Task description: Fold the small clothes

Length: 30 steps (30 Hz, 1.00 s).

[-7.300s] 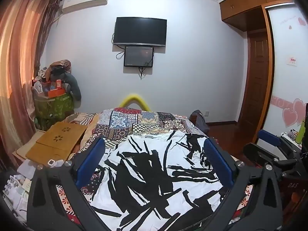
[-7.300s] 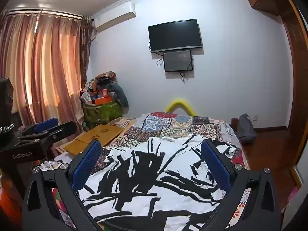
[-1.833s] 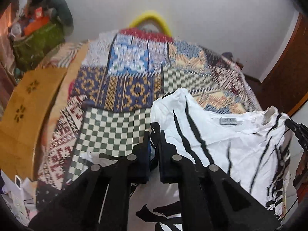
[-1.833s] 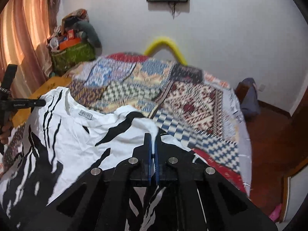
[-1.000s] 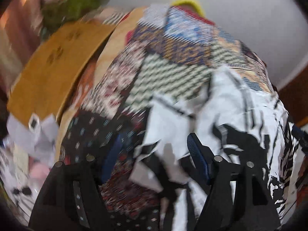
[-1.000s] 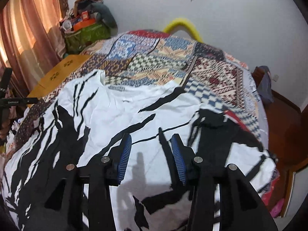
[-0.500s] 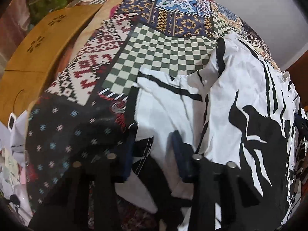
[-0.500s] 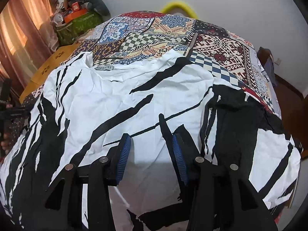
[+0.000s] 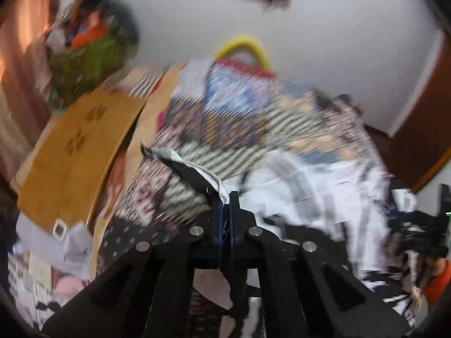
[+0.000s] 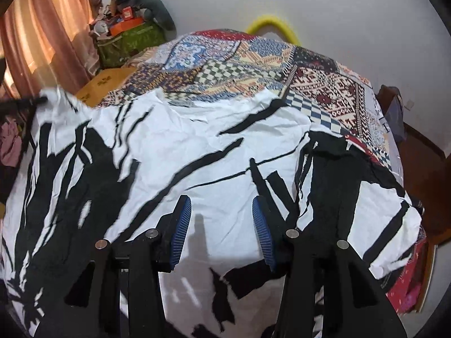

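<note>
A white shirt with black streaks point(image 10: 197, 140) lies spread over the patchwork quilt point(image 10: 253, 64) of a bed. My left gripper point(image 9: 225, 197) is shut on the shirt's sleeve edge point(image 9: 197, 174) and holds that corner raised off the quilt; this view is motion-blurred. The right wrist view shows the lifted corner point(image 10: 56, 95) at the far left, next to the dark left tool point(image 10: 22, 102). My right gripper point(image 10: 222, 205) hovers low over the shirt's middle, jaws partly apart, with nothing between the blue pads point(image 10: 180, 225).
A wooden lap desk point(image 9: 70, 155) lies left of the bed, with papers point(image 9: 42, 253) below it. A stuffed green bag point(image 10: 126, 39) stands by the curtain point(image 10: 42, 28). A yellow hoop point(image 10: 273, 25) leans at the bed's far end. Wooden floor point(image 10: 417, 152) runs along the right.
The left gripper's jaws closed on the shirt's sleeve edge and it rose, pulling that corner up. The right gripper stayed over the shirt with the same gap.
</note>
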Tool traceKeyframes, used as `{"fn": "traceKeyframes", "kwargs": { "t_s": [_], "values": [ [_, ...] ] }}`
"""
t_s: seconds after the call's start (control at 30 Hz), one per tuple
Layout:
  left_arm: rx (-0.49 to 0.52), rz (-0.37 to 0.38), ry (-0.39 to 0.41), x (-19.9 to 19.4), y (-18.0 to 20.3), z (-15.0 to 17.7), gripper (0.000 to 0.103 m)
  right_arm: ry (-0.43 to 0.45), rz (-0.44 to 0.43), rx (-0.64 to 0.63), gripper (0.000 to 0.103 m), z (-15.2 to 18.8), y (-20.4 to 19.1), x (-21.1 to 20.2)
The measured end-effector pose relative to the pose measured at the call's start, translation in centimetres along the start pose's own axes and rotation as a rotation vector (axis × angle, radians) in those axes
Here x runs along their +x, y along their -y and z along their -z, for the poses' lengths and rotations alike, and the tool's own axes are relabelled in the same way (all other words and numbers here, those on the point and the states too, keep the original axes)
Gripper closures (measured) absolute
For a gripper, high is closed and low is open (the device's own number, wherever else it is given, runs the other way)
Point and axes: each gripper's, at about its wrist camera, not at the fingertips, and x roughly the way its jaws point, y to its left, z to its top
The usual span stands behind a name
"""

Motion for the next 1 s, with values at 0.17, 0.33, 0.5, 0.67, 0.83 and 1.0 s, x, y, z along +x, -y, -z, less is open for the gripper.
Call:
{"fn": "traceKeyframes", "kwargs": {
  "t_s": [0.17,0.33,0.5,0.67,0.83,1.0],
  "values": [
    [0.102,0.097,-0.026,-0.4,7.4,-0.2,0.1,0.047,-0.038,0.009,0.061,0.0,-0.9,-2.3],
    [0.137,0.164,-0.191,5.4,12.6,3.8,0.1,0.086,-0.058,0.0,0.061,0.5,-2.0,-4.7],
    [0.143,0.128,-0.357,10.3,13.9,8.3,0.099,0.085,-0.071,0.001,0.061,0.9,-2.9,-5.9],
    [0.174,0.19,-0.311,6.5,12.6,8.6,0.067,0.075,-0.082,-0.004,0.057,0.4,-3.8,-5.1],
    [0.164,0.148,-0.126,1.0,8.8,6.6,0.038,0.051,-0.127,0.009,0.055,-0.7,-5.5,-2.4],
    [0.121,0.032,-0.154,2.8,3.9,6.2,0.038,0.025,-0.166,0.023,0.055,-1.9,-7.5,1.4]
  ]
}}
